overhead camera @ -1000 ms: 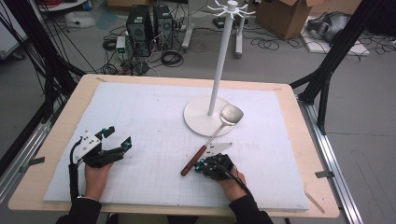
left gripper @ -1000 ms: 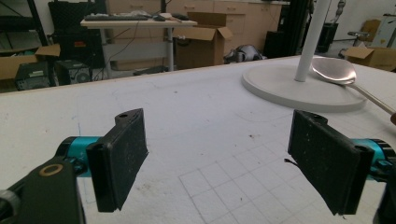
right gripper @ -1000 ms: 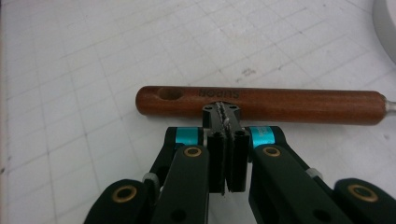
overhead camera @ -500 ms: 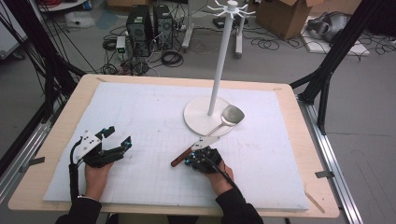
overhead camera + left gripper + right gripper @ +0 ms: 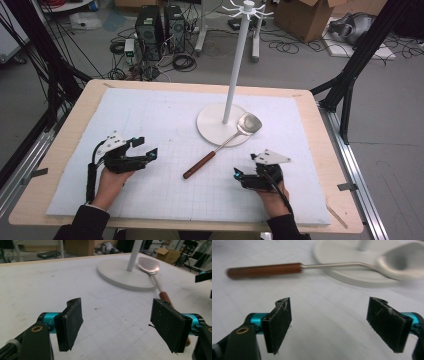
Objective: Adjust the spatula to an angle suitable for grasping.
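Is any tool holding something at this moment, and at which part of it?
Nothing is held. The right tool, whose jaws have just been opening, and the left tool are both open and empty. The metal ladle with the brown wooden handle lies free on the table.

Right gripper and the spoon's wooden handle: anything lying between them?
No. In the right gripper view, bare white mat separates the open right gripper from the spoon. The high view shows the same gap.

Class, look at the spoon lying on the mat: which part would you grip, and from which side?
Grip the brown handle of the spoon, from above, jaws across it. It lies flat and free on the mat, whereas the bowl rests on the stand's base.
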Demonstrator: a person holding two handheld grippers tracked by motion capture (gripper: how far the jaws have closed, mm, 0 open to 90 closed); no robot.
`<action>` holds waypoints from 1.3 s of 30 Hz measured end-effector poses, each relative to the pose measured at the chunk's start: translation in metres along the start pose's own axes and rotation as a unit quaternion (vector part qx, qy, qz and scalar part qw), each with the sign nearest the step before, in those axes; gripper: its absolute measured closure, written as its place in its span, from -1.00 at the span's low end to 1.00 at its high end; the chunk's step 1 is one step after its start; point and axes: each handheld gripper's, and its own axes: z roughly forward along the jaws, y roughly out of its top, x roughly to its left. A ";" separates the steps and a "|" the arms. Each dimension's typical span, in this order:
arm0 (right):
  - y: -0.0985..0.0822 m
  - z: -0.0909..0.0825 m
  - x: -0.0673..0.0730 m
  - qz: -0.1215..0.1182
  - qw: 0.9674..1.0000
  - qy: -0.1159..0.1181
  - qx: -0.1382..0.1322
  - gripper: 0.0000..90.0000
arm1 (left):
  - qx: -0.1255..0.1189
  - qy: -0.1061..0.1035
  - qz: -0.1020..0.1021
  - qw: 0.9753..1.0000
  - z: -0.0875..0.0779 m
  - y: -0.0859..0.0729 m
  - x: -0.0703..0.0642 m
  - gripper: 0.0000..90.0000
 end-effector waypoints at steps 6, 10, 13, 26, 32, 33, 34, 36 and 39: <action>-0.019 -0.026 -0.025 0.025 0.999 -0.039 -0.016 -0.58 | 0.066 -0.035 0.026 0.997 0.042 0.023 -0.026 -0.44; -0.026 -0.035 -0.032 0.033 0.998 -0.051 -0.024 -0.57 | 0.105 -0.062 0.035 0.992 0.083 0.035 -0.044 -0.42; -0.030 -0.038 -0.036 0.040 0.997 -0.057 -0.024 -0.57 | 0.125 -0.071 0.041 0.989 0.105 0.037 -0.054 -0.39; -0.035 -0.038 -0.037 0.042 0.997 -0.060 -0.024 -0.56 | 0.202 -0.080 0.079 0.973 0.153 0.024 -0.080 0.02; -0.035 -0.041 -0.038 0.041 0.997 -0.062 -0.027 -0.55 | 0.221 -0.066 0.092 0.969 0.161 0.021 -0.084 0.18; -0.035 -0.041 -0.037 0.044 0.997 -0.062 -0.028 -0.55 | 0.221 -0.068 0.091 0.969 0.160 0.021 -0.084 0.22; -0.035 -0.041 -0.037 0.044 0.997 -0.062 -0.028 -0.55 | 0.221 -0.068 0.091 0.969 0.160 0.021 -0.084 0.34; -0.035 -0.042 -0.038 0.041 0.997 -0.064 -0.028 -0.55 | 0.226 -0.075 0.102 0.966 0.158 0.022 -0.084 0.56; -0.034 -0.041 -0.037 0.042 0.997 -0.065 -0.031 -0.55 | 0.227 -0.079 0.105 0.965 0.157 0.022 -0.083 0.57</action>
